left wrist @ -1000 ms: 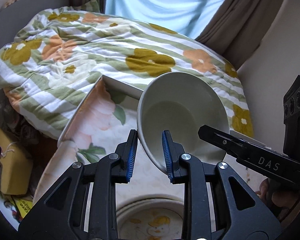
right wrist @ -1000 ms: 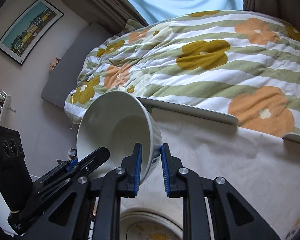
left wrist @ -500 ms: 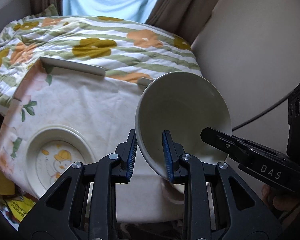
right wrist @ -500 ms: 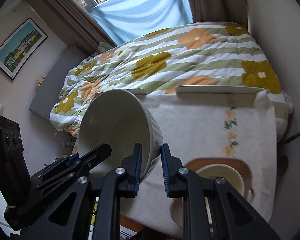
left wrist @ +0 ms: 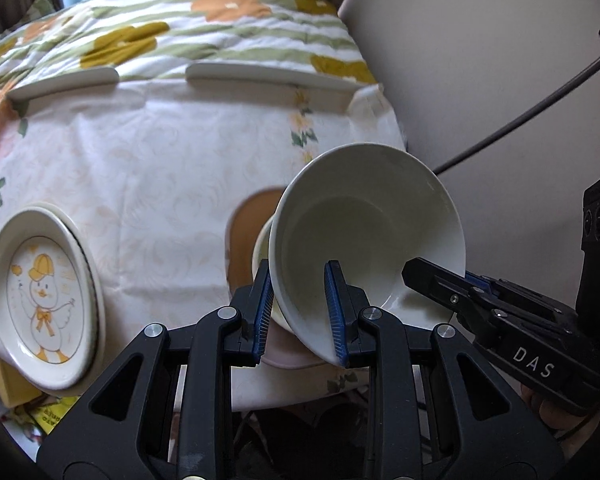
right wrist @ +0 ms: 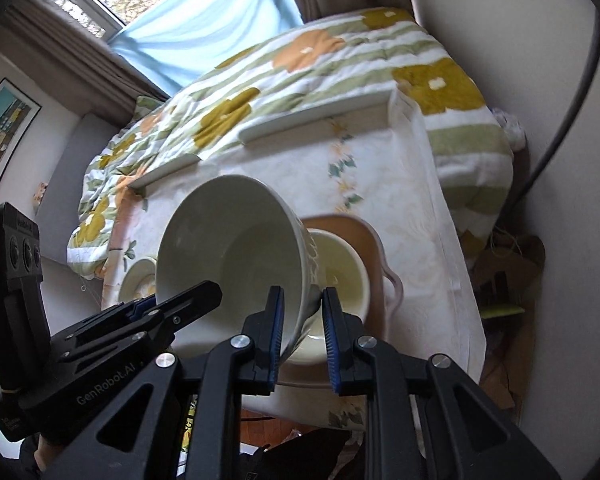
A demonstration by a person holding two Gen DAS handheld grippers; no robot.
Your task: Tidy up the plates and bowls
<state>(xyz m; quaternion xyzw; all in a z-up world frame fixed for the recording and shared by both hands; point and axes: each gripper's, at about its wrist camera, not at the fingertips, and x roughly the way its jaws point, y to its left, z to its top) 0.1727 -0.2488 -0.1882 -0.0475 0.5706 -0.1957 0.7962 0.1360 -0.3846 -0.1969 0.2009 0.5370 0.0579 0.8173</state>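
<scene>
Both grippers hold one large white bowl [left wrist: 368, 228] by opposite rims, tilted, above the table. My left gripper [left wrist: 298, 312] is shut on its left rim. My right gripper [right wrist: 302, 324] is shut on its right rim; the bowl also shows in the right wrist view [right wrist: 228, 248]. Just below it a smaller cream bowl [right wrist: 342, 272] sits on a tan plate with handles [right wrist: 366, 240] near the table's right front. A duck-print plate [left wrist: 40, 296] lies at the left front.
The table wears a white floral cloth [left wrist: 160, 160]. Two flat white pieces [left wrist: 260, 74] lie along its far edge against a flowered quilt [left wrist: 180, 28]. A wall with a black cable [left wrist: 520, 120] stands close on the right.
Both grippers carried the white bowl to the right and down, from over the table's middle to just above the cream bowl on the tan plate. The grip is unchanged.
</scene>
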